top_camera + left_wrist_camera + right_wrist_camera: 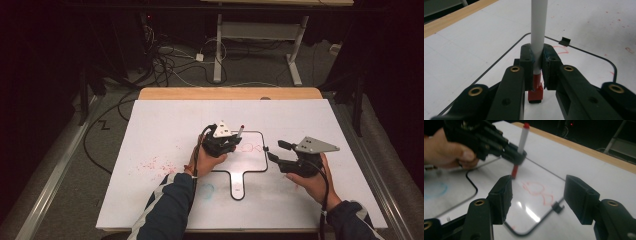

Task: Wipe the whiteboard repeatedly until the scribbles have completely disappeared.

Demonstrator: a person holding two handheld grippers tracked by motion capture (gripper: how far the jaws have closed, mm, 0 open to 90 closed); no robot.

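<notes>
High view: on the white-topped desk [165,130] a black-outlined paddle-shaped board [250,160] lies near the middle, its handle toward the near edge; the left gripper [231,142] sits over the board's left part, its fingers clamped on a white marker [240,131] that stands tilted with its red end up; the right gripper [274,152] hovers at the board's right edge, fingers apart and holding nothing; a blue scribble [206,190] and red specks [155,164] mark the desk left of the board.

Left gripper view: the fingers [526,65] are pressed on the marker's [538,32] white barrel; its red tip [535,93] is below them, at the board.

Right gripper view: the fingers [504,192] stand wide with only the board [529,212] between them; red squiggles [539,192] lie on it; the marker's [522,138] tip is beside them.
</notes>
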